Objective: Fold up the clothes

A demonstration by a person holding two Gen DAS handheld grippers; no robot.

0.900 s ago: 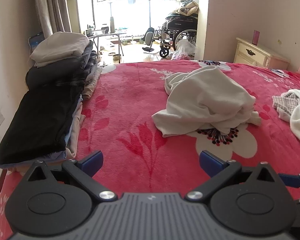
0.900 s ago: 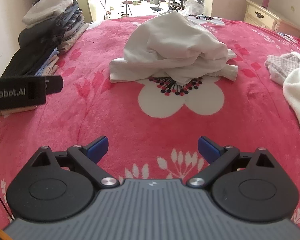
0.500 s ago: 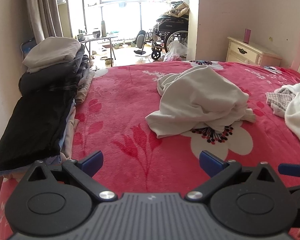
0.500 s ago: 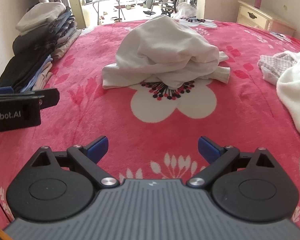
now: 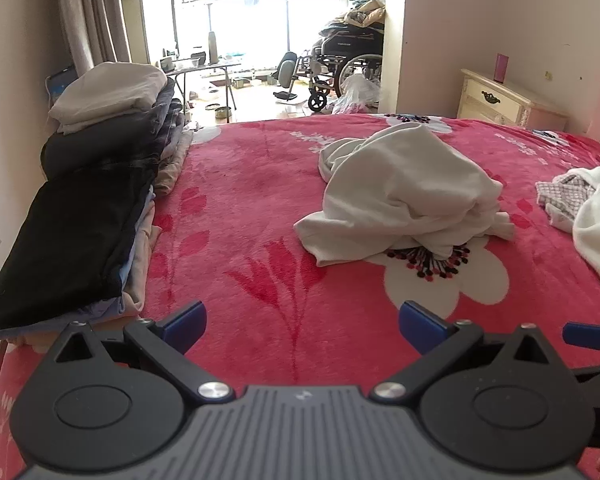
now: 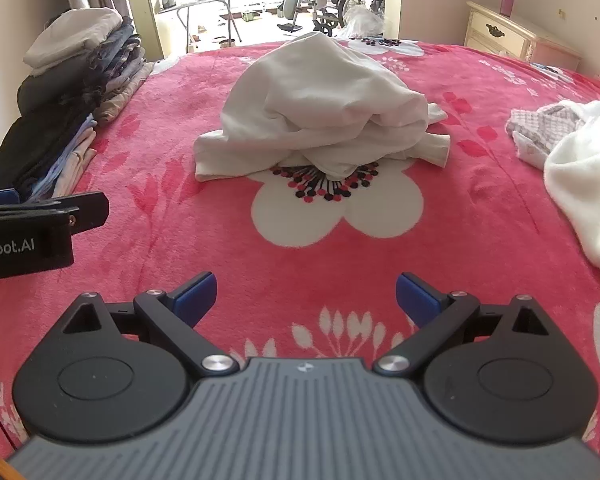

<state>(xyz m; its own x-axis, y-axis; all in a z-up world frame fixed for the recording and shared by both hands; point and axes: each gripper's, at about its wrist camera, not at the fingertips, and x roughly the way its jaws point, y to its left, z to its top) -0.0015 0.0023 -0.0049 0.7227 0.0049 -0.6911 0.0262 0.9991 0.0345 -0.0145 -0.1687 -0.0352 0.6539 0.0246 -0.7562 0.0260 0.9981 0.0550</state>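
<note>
while both fingers gape wide, empty | white garment crumpled ahead | folded stack left

We see the white fluffy garment cut off at the right edge, and the crumpled white garment covers part of the blanket's flower.

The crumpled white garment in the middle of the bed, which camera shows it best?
The right wrist view: the crumpled white garment sits centred, nearer and fully visible ahead of the open right gripper. The left wrist view shows it whole too, but smaller and off to the right.
</note>
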